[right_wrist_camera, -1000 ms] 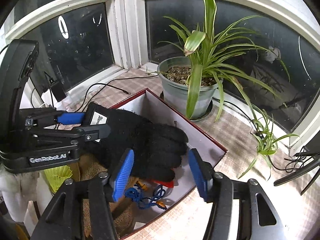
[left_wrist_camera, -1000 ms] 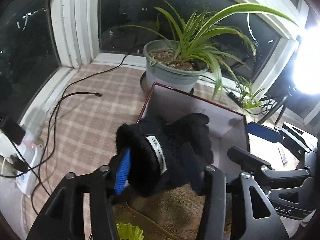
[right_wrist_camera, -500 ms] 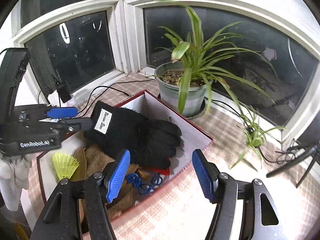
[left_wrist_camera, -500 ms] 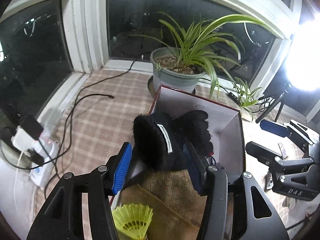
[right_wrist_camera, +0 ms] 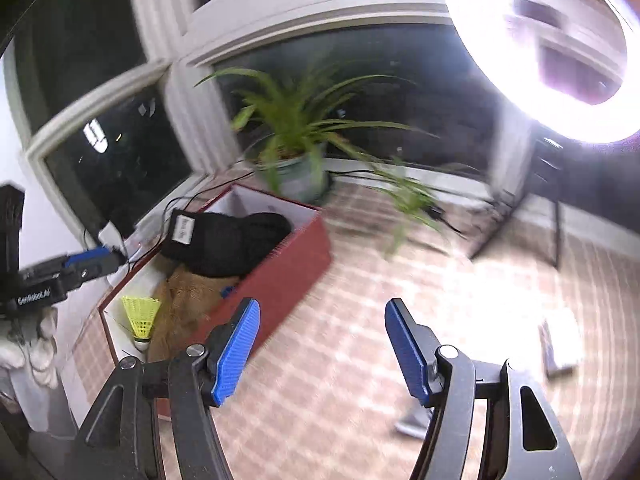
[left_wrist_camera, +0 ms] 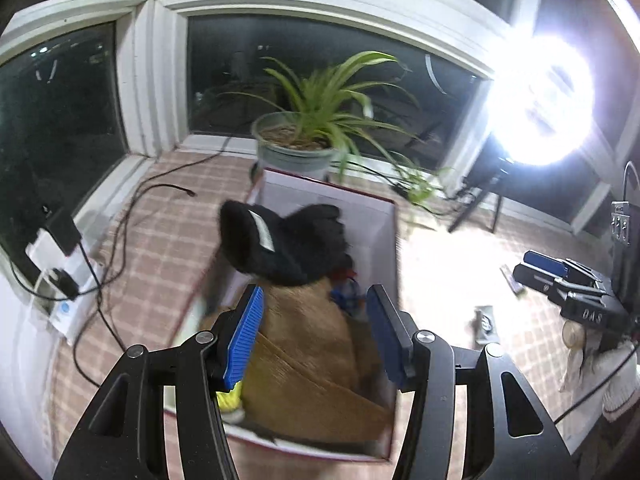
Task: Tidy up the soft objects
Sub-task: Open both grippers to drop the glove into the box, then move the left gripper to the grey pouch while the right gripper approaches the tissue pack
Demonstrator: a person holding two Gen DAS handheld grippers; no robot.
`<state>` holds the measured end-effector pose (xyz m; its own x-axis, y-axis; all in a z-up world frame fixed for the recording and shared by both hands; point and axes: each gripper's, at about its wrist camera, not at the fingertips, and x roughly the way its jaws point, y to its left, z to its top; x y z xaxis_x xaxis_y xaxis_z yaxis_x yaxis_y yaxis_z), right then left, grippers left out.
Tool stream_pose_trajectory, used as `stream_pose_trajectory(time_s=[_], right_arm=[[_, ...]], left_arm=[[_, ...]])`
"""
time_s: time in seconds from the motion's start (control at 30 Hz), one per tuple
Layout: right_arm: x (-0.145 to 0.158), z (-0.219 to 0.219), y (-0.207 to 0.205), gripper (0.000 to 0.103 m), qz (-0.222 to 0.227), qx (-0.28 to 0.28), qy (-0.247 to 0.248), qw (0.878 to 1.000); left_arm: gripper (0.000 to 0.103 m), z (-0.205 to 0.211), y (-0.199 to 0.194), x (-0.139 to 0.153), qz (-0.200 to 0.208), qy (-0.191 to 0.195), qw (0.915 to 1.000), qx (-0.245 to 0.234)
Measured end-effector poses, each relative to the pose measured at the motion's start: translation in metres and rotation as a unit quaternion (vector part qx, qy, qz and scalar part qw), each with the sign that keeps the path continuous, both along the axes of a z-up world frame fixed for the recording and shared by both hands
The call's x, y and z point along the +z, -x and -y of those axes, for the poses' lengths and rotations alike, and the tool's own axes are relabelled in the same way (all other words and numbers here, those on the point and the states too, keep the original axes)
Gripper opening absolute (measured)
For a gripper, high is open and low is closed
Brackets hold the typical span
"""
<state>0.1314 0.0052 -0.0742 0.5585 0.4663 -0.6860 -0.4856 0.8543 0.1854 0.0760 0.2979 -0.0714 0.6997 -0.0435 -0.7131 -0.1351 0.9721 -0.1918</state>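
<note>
Left wrist view: left gripper is held released, jaws apart, nothing between the blue pads. It is poised above the near end of the red box, not touching the contents. The black glove is seen lying in the far part of the box, white label up, draped over the brown burlap cloth. A yellow shuttlecock is partly hidden behind the left pad. Blue cord is seen just beside the glove, at the right. The potted plant stands behind the box, a bright lamp at the right. Right gripper is visible at the far right edge.

Right wrist view: frame is blurred. Right gripper is released; its jaws have just been opening, nothing between them, only checked cloth surface below. It is positioned beside the box, outside its right wall. Glove rests inside at the far end on the burlap; shuttlecock stands at the near left corner. Left gripper is seen at the left edge, state not readable from here.
</note>
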Motion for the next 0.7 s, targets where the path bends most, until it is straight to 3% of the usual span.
stream_pose_trajectory(time_s=[0.27, 0.53, 0.7], right_arm=[[-0.01, 0.124, 0.04, 0.064, -0.013, -0.09, -0.02, 0.996], [-0.024, 0.218, 0.06, 0.068, -0.026, -0.117, -0.025, 0.993], [-0.03, 0.263, 0.051, 0.068, -0.034, -0.121, -0.02, 0.992]], left_arm=[[0.053, 0.047, 0.031, -0.005, 0.011, 0.031, 0.9992, -0.023], [0.053, 0.118, 0.047, -0.018, -0.005, 0.056, 0.9977, -0.039], [0.053, 0.163, 0.043, -0.02, -0.008, 0.068, 0.9969, -0.039]])
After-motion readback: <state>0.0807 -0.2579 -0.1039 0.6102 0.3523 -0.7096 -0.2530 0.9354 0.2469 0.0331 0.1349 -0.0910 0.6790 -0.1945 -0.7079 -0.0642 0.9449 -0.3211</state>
